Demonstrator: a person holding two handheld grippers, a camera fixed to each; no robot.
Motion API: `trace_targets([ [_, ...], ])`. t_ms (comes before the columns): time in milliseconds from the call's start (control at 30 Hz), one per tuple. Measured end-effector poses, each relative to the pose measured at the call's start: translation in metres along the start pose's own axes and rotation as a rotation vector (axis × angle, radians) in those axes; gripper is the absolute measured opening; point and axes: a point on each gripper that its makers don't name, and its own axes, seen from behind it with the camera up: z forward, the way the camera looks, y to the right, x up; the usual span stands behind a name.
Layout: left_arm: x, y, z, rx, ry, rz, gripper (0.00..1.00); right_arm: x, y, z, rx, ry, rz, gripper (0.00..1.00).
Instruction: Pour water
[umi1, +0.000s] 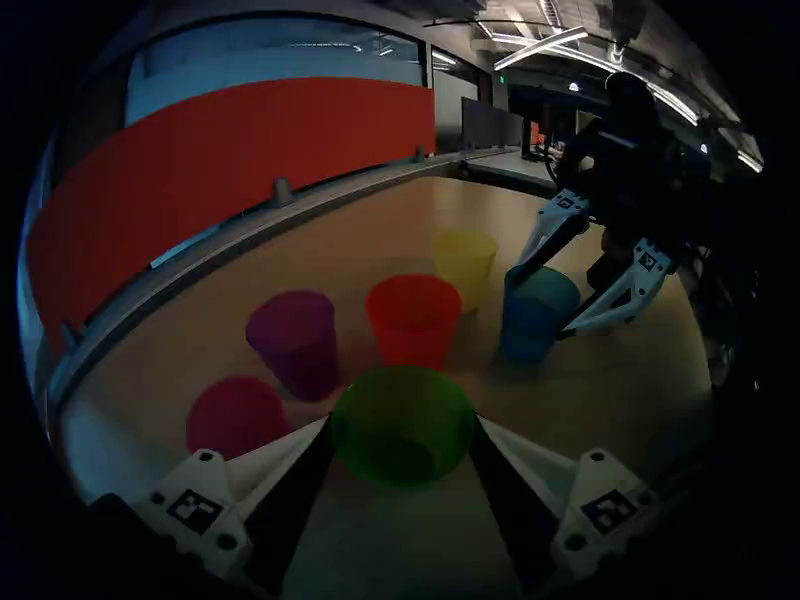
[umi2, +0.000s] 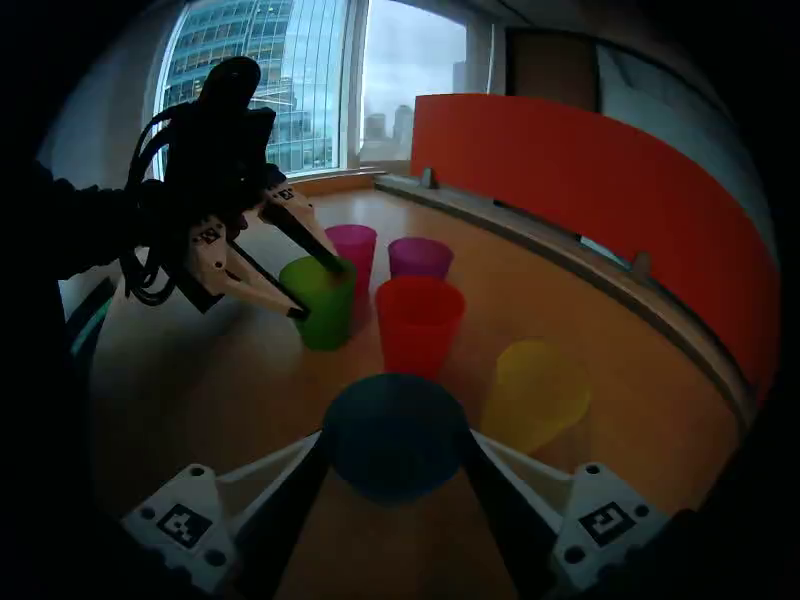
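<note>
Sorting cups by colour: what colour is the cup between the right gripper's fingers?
Blue; the cup shows best in the left gripper view.

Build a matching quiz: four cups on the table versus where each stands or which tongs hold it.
Things:
A. green translucent plastic cup
B. blue plastic cup
C. red plastic cup
D. yellow plastic cup

Places:
1. stands free at the group's edge
2. gripped by the left tongs
3. stands free mid-group
4. gripped by the right tongs

Pairs: A-2, B-4, C-3, D-1
</note>
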Motion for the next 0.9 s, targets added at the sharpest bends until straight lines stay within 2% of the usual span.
trace_targets([
  [367,0.016,0.001,-0.013,-0.002,0.045,-0.023,0.89,0.021,-0.001,-0.015,-0.008,0.050,0.020,0.92],
  [900,0.062,0.001,-0.057,0.053,0.161,-0.004,0.89,0.070,-0.001,-0.051,-0.043,0.164,0.018,0.92],
])
